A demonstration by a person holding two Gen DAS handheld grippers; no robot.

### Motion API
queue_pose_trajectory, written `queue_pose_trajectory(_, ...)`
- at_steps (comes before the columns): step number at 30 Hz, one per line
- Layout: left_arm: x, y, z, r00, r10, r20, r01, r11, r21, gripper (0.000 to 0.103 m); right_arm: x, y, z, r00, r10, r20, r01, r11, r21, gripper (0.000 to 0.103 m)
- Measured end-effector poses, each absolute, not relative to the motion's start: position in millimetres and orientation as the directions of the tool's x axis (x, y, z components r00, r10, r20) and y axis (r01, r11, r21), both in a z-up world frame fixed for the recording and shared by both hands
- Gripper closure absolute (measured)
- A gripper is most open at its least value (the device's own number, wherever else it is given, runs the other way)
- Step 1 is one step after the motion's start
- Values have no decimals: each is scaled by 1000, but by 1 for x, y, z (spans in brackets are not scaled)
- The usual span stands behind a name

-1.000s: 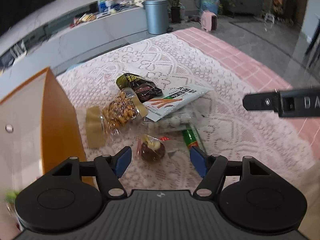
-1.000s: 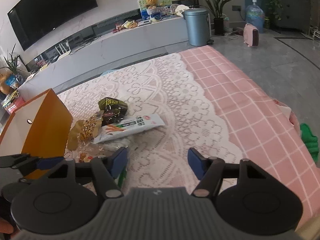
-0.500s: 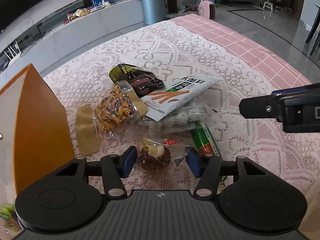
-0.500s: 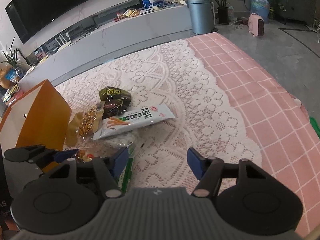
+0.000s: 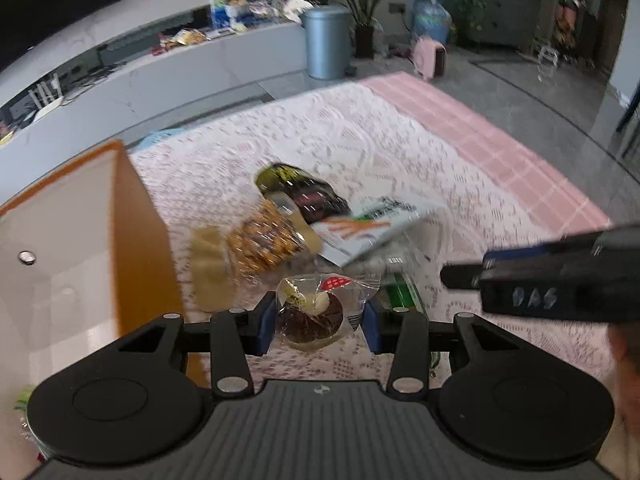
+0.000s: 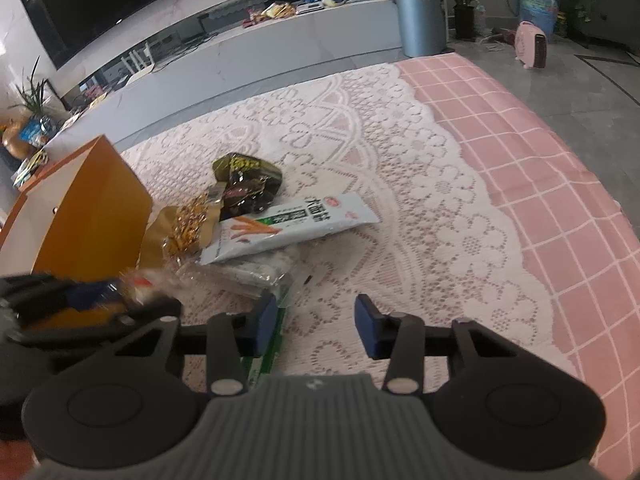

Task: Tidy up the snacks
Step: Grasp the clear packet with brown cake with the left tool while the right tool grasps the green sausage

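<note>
Left tool (image 5: 319,322) newly closed around chocolate snack (image 5: 312,316), lifted

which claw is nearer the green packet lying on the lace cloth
Right. The right claw has its left pad over the green packet, jaws just closing with only lace between them. The left claw sits beside it, clamped on the chocolate pastry.

Left fingers (image 5: 266,326) now around chocolate snack (image 5: 310,316)

The left gripper (image 5: 319,322), tilted downward, has just been closing and its blue fingers (image 5: 267,322) now pinch a wrapped snack (image 5: 310,316), while the right gripper (image 6: 316,330), also closing, holds nothing between its fingers (image 6: 366,330).
</note>
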State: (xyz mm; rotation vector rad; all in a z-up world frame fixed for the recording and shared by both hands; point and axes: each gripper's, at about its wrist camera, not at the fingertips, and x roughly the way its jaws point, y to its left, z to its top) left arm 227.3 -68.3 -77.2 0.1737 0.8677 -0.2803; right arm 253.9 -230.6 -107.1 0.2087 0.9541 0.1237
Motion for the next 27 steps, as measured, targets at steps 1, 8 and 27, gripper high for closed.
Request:
queue_pose_trajectory(1, 227, -65, -74, 620, -173, -766, 301, 953, 28, 55, 254, -228, -108, 570, 197, -798, -21, 974, 225, 61)
queue_pose_trajectory(8, 227, -46, -65, 655, -168, -737, 242, 970, -6, 55, 261, -206, -115, 528, 190, -828, -78, 981, 176, 63)
queue_pose_trajectory(27, 227, -54, -74, 631, -127, -765, 247, 968, 44, 55, 277, -178, -140, 461, 163, -872, -82, 987, 141, 79)
